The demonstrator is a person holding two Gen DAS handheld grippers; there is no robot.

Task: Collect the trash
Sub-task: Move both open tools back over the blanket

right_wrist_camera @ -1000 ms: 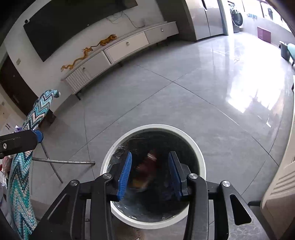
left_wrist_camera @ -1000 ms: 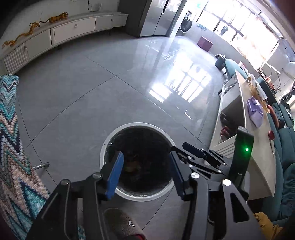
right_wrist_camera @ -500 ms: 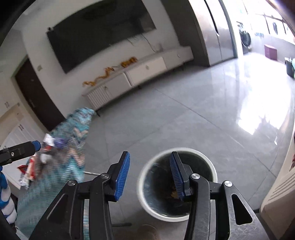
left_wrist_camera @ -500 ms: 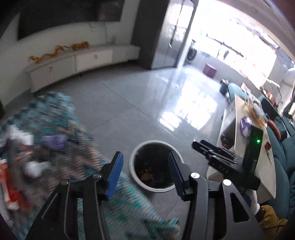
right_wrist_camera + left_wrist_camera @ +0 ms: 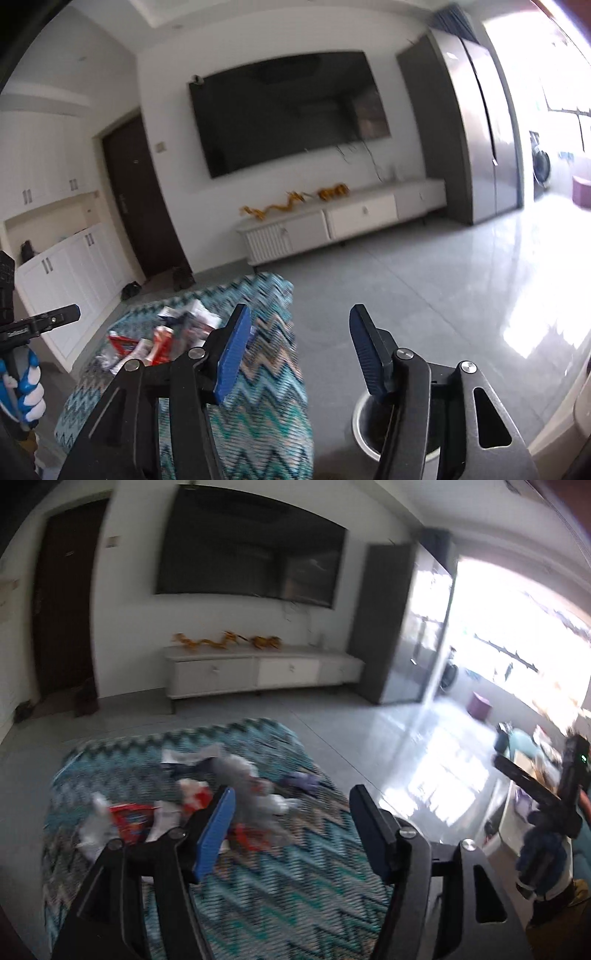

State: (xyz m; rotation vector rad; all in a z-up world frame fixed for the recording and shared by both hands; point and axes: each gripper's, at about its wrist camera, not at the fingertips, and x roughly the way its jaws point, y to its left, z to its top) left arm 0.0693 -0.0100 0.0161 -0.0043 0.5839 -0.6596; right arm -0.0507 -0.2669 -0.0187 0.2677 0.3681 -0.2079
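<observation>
While both handheld tools hover above a low surface draped in a teal, white and tan zigzag-patterned cloth (image 5: 280, 882), the left gripper (image 5: 291, 823) has its blue-padded fingers (image 5: 216, 830) spread apart with nothing between them, the jaws having just been opening. Beyond its tips lies a blurred heap of crumpled trash (image 5: 207, 805), white and grey paper scraps mixed with red wrappers, resting on the cloth toward its left half; a small purple scrap (image 5: 301, 781) lies just beside the heap on the right. The right gripper (image 5: 299, 339) likewise has its jaws parted and empty, having just been opening, and it points over the cloth's right edge and the grey tiled floor (image 5: 424, 288). Below its right finger stands a round white-rimmed waste bin (image 5: 364, 424) on the floor, just beside the cloth-covered surface, its dark inside partly hidden by the tool. A blue-and-white gloved hand (image 5: 27, 391) grips the other tool's handle at the left edge of the right wrist view.
</observation>
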